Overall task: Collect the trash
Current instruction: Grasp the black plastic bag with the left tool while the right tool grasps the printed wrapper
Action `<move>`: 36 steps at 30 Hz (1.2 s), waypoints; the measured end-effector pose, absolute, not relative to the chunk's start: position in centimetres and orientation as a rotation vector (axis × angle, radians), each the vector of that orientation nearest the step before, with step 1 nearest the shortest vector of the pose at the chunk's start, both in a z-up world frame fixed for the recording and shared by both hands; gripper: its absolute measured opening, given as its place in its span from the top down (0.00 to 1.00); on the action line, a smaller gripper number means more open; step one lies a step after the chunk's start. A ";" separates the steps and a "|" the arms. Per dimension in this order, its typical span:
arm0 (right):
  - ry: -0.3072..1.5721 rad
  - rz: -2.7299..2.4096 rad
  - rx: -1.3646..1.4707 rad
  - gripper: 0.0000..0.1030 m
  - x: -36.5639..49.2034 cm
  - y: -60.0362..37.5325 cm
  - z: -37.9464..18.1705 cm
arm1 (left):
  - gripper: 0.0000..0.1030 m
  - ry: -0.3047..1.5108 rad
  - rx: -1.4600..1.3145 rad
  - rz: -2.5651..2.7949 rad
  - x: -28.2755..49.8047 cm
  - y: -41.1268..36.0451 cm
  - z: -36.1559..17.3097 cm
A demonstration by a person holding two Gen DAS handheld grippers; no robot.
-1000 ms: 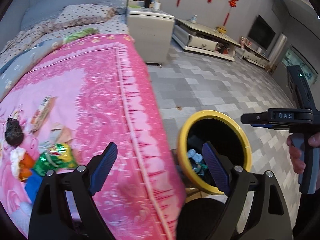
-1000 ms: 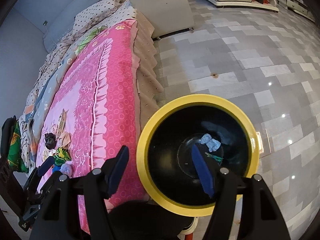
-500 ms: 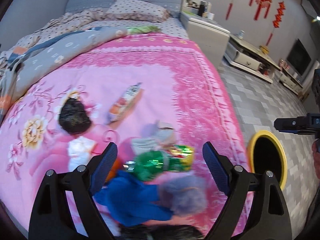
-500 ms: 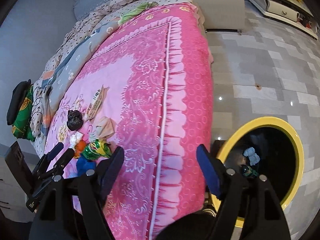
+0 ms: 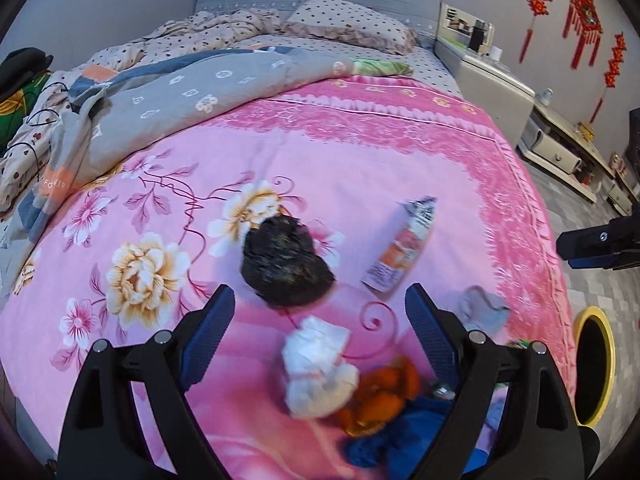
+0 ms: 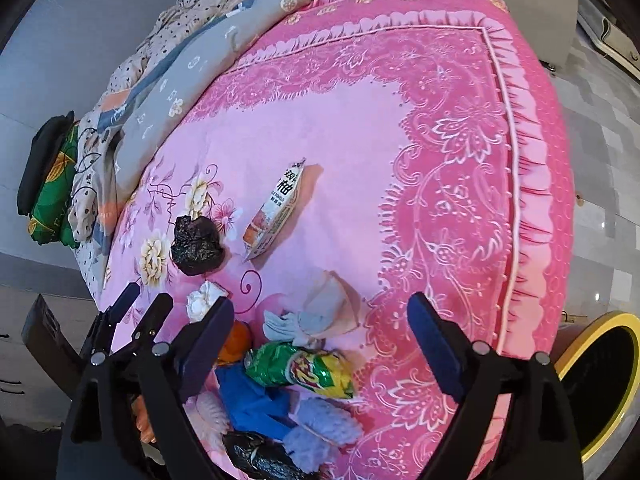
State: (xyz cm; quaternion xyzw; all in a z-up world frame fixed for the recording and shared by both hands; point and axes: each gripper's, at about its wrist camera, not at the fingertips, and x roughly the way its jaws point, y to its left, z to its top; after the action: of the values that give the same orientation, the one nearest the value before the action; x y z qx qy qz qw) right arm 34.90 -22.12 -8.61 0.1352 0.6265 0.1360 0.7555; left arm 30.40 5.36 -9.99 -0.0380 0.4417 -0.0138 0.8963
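I am holding the left gripper [image 5: 320,336] with its jaws standing wide and empty over the pink bedspread [image 5: 360,168]; a crumpled white tissue [image 5: 318,364] is lying between the jaws, nearest the camera, with nothing pressing on it, and orange peel [image 5: 384,396] and a blue wrapper [image 5: 384,444] are lying just inside the right jaw. Just past the fingertips a crumpled black bag [image 5: 286,266] is sitting a little left of centre, and a flattened drink carton [image 5: 404,248] is lying beyond the right jaw's tip. I am opening the jaws of the right gripper [image 6: 320,344], and nothing is gripped between them. Between them, close in, a green and yellow snack bag [image 6: 300,368] is lying by the blue wrapper [image 6: 252,404], with a pale purple wad [image 6: 324,428] and a second black bag [image 6: 256,456] nearer still. Slightly farther, grey and tan crumpled paper [image 6: 316,312] is resting between the jaws, the tissue [image 6: 202,300] is sitting by the left jaw's tip, and the black bag [image 6: 196,246] and carton [image 6: 276,212] are lying beyond it. The yellow-rimmed bin [image 6: 596,384] is standing on the floor outside the right jaw, beside the bed. Farthest off, a grey quilt [image 5: 192,92] is bunching up.
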 end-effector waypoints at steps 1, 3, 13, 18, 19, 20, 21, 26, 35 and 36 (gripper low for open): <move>1.378 0.290 0.283 0.18 35.7 -21.2 -9.2 | 0.20 0.920 -0.083 -0.019 30.9 5.8 -10.4; 1.399 0.284 0.269 0.18 36.9 -19.7 -10.2 | 0.20 0.933 -0.099 -0.010 32.0 6.7 -11.3; 1.510 0.277 0.268 0.26 42.4 -14.0 -14.3 | 0.20 0.979 -0.113 0.009 36.0 8.7 -14.5; 1.532 0.236 0.247 0.34 43.6 -13.0 -15.9 | 0.20 0.978 -0.098 0.003 37.4 8.4 -15.2; 1.533 0.228 0.235 0.35 43.8 -12.8 -16.1 | 0.20 0.980 -0.097 0.001 37.6 8.4 -15.4; 1.530 0.215 0.227 0.37 44.1 -12.7 -16.3 | 0.21 0.984 -0.097 -0.002 37.8 8.3 -15.6; 1.529 0.203 0.222 0.41 44.3 -12.7 -16.5 | 0.23 0.989 -0.096 -0.006 38.0 8.2 -15.9; 1.548 0.185 0.215 0.45 45.2 -12.0 -17.8 | 0.32 1.005 -0.076 -0.028 38.7 7.4 -17.1; 1.525 0.133 0.129 0.59 46.1 -10.5 -19.2 | 0.55 1.000 -0.043 -0.046 39.0 6.6 -18.2; 1.518 0.126 0.113 0.63 46.1 -10.4 -19.2 | 0.56 0.996 -0.047 -0.050 38.9 6.7 -18.1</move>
State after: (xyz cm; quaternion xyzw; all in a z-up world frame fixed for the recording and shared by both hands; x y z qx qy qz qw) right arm 46.10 -10.37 -19.25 0.0513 0.6872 0.0570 0.7224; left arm 38.92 6.68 -18.13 -0.0227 0.4774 -0.0240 0.8781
